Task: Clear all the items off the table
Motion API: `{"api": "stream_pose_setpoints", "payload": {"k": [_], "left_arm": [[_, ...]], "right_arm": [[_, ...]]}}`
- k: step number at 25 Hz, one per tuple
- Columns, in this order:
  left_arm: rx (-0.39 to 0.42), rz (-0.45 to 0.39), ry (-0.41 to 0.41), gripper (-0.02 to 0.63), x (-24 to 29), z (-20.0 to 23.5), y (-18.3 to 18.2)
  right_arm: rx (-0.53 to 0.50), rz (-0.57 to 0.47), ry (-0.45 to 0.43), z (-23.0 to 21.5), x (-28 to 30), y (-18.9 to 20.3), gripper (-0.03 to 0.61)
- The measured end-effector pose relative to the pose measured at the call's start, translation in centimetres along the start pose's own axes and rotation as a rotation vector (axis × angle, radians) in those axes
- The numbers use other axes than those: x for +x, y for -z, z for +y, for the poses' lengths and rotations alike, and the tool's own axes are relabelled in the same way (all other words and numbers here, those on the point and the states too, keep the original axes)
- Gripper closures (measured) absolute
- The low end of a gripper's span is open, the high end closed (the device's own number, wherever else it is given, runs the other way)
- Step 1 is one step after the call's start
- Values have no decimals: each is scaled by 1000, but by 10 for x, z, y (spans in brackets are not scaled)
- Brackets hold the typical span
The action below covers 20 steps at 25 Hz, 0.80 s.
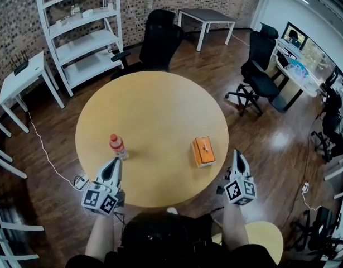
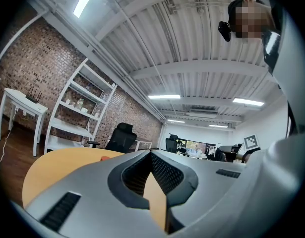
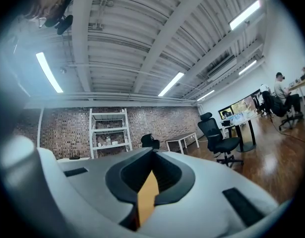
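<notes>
"Orange box [image 1: 203, 151] first: where does it lie?"

"Flat on the round tan counter [image 1: 154, 110], toward the near right edge. My right gripper [image 1: 237, 153] hangs just off that edge, over the wooden floor, with the box to its left and apart from it."

"And the right jaws?"

"Pressed together at the tips, nothing between them. In the right gripper view [image 3: 152, 151] they meet in a point, and only a sliver of counter shows through the hollow behind it."

"The bottle?"

"A small clear bottle [image 1: 117, 146] with a red cap and red label stands upright near the counter's near left side. My left gripper [image 1: 116, 159] is over the counter, its tips just beside the bottle's base. I cannot tell whether they touch it."

"Has the left one got hold of it?"

"No. The left jaws are closed tip to tip and empty in the left gripper view [image 2: 151, 152]. The red cap [image 2: 104, 158] peeks over the left jaw, off to the side of the tips."

"What stands beyond the counter?"

"A black office chair [image 1: 157, 41] at its far side, and white shelves [image 1: 85, 32] against the brick wall."
</notes>
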<state>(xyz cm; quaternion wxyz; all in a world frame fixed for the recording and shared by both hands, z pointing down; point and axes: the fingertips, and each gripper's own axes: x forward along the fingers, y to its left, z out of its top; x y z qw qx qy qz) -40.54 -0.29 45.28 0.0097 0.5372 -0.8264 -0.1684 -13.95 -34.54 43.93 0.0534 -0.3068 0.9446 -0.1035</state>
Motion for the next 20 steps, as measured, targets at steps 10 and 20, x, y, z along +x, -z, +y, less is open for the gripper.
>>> {"api": "stream_pose_setpoints", "payload": {"k": [10, 20], "left_arm": [[-3, 22, -22, 623, -6, 7, 12], [-3, 43, 1, 623, 8, -3, 19]], "right_arm": [[4, 29, 12, -8, 1, 16, 578], [-6, 51, 25, -18, -3, 21, 578]]}}
